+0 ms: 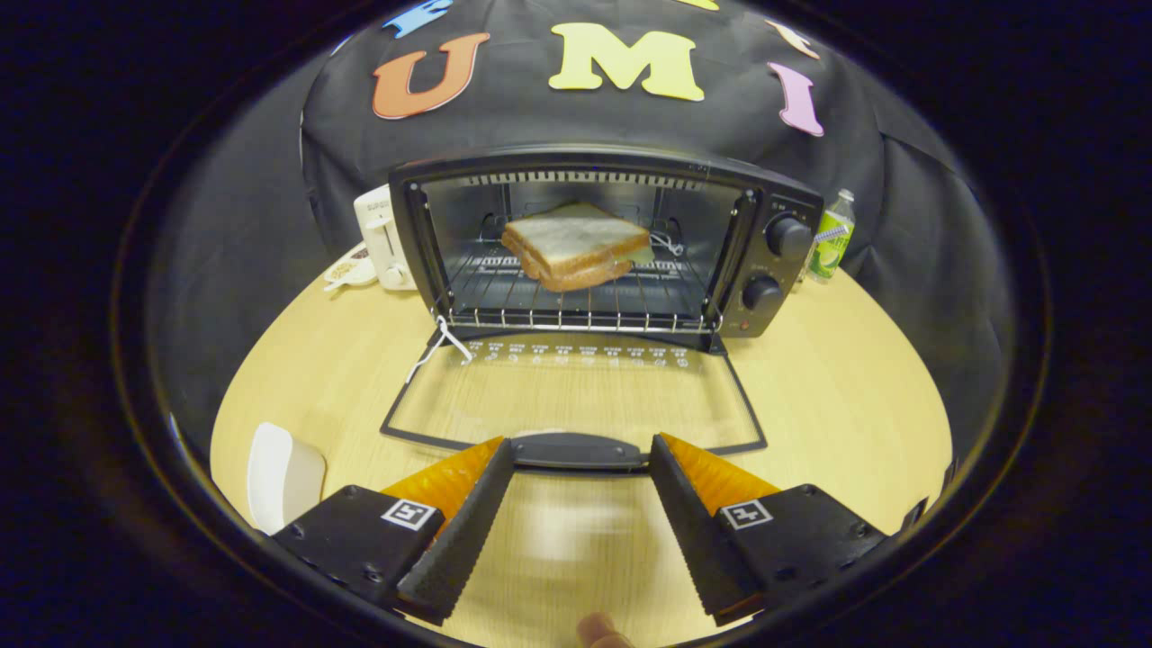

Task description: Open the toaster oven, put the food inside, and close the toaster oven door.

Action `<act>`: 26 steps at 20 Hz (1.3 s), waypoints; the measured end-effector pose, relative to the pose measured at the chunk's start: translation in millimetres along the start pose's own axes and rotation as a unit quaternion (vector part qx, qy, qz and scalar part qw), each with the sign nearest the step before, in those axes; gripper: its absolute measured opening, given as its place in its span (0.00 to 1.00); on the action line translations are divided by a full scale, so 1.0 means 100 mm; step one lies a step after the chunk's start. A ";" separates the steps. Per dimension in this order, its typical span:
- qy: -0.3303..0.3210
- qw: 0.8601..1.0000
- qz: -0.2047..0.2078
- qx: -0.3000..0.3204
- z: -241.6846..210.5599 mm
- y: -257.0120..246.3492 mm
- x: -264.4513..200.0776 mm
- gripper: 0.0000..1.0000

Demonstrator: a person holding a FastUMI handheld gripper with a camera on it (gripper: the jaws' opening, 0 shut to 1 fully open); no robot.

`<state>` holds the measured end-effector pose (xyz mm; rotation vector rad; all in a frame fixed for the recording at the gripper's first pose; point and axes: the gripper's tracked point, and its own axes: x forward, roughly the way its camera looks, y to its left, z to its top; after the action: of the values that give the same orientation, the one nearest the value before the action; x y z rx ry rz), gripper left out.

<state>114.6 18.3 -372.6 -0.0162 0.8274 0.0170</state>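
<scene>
Black-cased toaster oven (612, 243) is being shown on a pale wooden table (837, 396), its glass door (576, 396) lying fully lowered toward the fingers, with a sandwich (576, 245) being carried on the wire rack (576, 301) inside. The gripper (580, 454) is being held spread wide, nothing pinched, its fingertips flanking the door handle (580, 452) at the door's near edge. A white toaster (385, 238), a green bottle (830, 238) and a white dish (283, 475) are being kept on the table around the oven.
</scene>
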 end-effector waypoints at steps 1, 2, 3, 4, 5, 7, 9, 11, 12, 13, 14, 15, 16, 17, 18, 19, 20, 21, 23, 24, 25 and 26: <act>-0.003 1.000 -0.008 -0.006 0.00 -0.01 0.00 0.99; -0.005 1.000 -0.017 -0.024 -0.01 -0.03 0.00 1.00; -0.005 0.999 -0.026 -0.043 -0.03 -0.03 0.00 1.00; -0.004 0.998 -0.034 -0.056 -0.04 -0.04 0.01 1.00; 0.001 0.997 -0.040 -0.060 -0.08 -0.04 0.02 1.00; 0.009 0.998 -0.049 -0.048 -0.12 -0.03 0.05 1.00; 0.008 0.998 -0.055 -0.043 -0.12 -0.02 0.05 1.00; 0.020 0.998 -0.059 -0.032 -0.19 -0.01 0.04 1.00; 0.028 0.998 -0.050 -0.021 -0.23 0.05 0.06 1.00; 0.026 0.999 -0.042 -0.016 -0.22 0.09 0.08 1.00; 0.026 0.999 -0.045 -0.017 -0.21 0.07 0.11 1.00; 0.032 0.998 -0.046 -0.009 -0.24 0.03 0.12 1.00; 0.040 0.998 -0.043 0.006 -0.28 0.01 0.14 1.00; 0.048 0.998 -0.039 0.022 -0.32 0.03 0.19 1.00; 0.052 0.998 -0.033 0.026 -0.34 0.03 0.21 1.00; 0.046 0.998 -0.033 0.024 -0.31 0.02 0.26 1.00; 0.045 0.998 -0.034 0.023 -0.31 0.03 0.23 1.00; 0.047 0.998 -0.036 0.021 -0.31 0.02 0.21 1.00; 0.048 0.998 -0.036 0.020 -0.30 0.01 0.19 1.00; 0.048 0.998 -0.035 0.020 -0.29 0.01 0.19 1.00; 0.047 0.998 -0.034 0.019 -0.30 0.01 0.18 1.00; 0.046 0.998 -0.034 0.017 -0.29 0.01 0.18 1.00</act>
<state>105.3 19.3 -404.9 -0.0127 0.9179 -0.0626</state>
